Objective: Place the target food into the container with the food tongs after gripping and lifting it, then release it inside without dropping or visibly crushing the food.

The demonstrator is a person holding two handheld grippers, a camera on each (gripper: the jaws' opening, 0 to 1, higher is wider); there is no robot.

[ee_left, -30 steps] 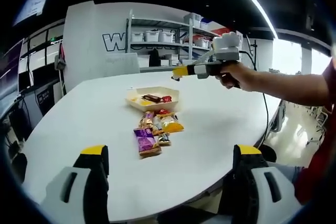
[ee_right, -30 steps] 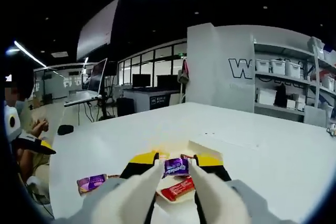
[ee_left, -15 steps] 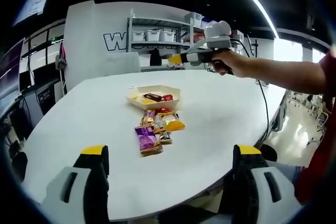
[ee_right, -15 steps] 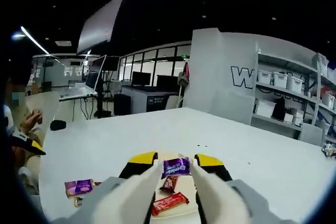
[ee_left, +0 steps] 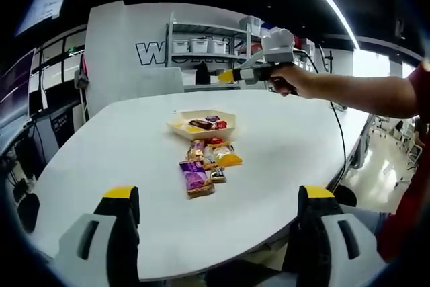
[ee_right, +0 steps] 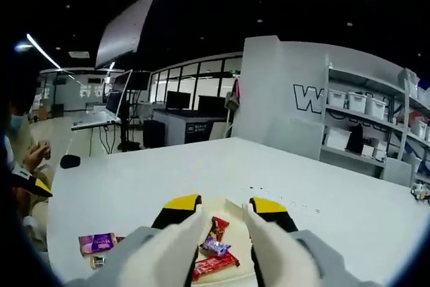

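Your right gripper [ee_right: 222,213] hovers over the shallow cardboard tray [ee_right: 236,214]; its white tong fingers [ee_right: 176,240] stand apart, holding nothing. The glossy purple wrapper [ee_right: 218,247] lies in the tray between a brown packet at its 12 o'clock and a red bar [ee_right: 213,264] at 6. Your left gripper [ee_left: 218,199] hangs wide open, empty, above the smooth white worktop [ee_left: 121,152]; loose crinkled snacks [ee_left: 205,163] lie near the tray.
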